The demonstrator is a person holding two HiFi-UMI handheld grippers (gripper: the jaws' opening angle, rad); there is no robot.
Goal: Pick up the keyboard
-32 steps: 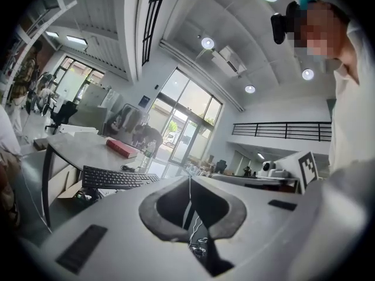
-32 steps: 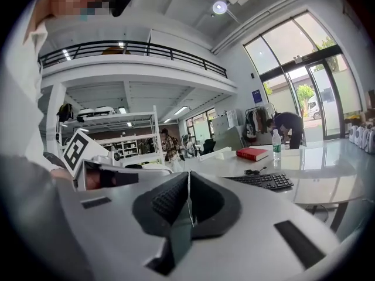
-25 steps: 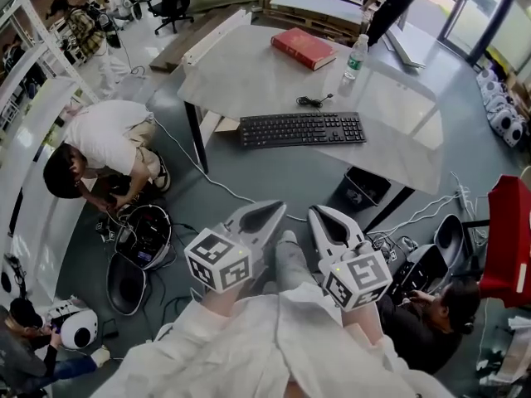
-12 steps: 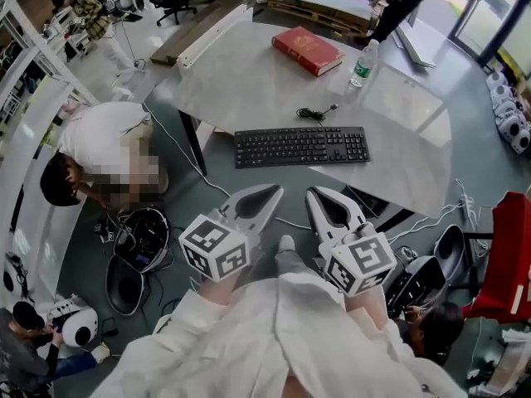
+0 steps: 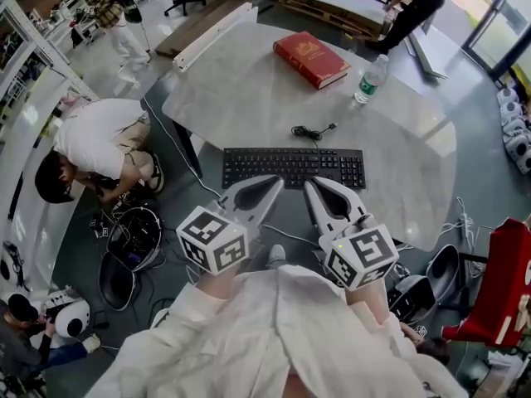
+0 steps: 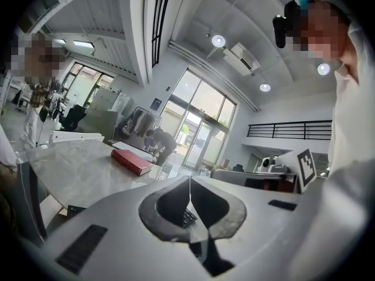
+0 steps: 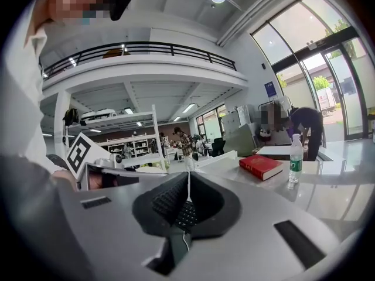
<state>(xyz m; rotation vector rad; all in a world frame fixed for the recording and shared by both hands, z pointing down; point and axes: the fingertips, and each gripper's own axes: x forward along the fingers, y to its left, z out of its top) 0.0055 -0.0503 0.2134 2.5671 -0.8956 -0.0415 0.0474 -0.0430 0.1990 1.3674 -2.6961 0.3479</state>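
The black keyboard (image 5: 293, 167) lies along the near edge of the white marble table (image 5: 249, 89). My left gripper (image 5: 272, 184) and right gripper (image 5: 313, 186) are held side by side, both shut and empty, with their tips just short of the keyboard's near side. In the left gripper view the jaws (image 6: 189, 180) meet in a thin line, and a bit of the keyboard (image 6: 187, 218) shows through the hollow behind the tips. The right gripper view shows the same: a shut right gripper (image 7: 188, 175) with keyboard keys (image 7: 186, 214) seen through the hollow.
Farther back on the table are a coiled black cable (image 5: 311, 130), a red book (image 5: 313, 58) and a water bottle (image 5: 371, 79). A person (image 5: 95, 143) crouches on the floor at the left among cables and equipment. A red chair (image 5: 496, 288) stands at the right.
The table and keyboard have come much closer in the head view. Both grippers moved forward together, from over the floor up to the table's near edge. Their jaws stayed shut.
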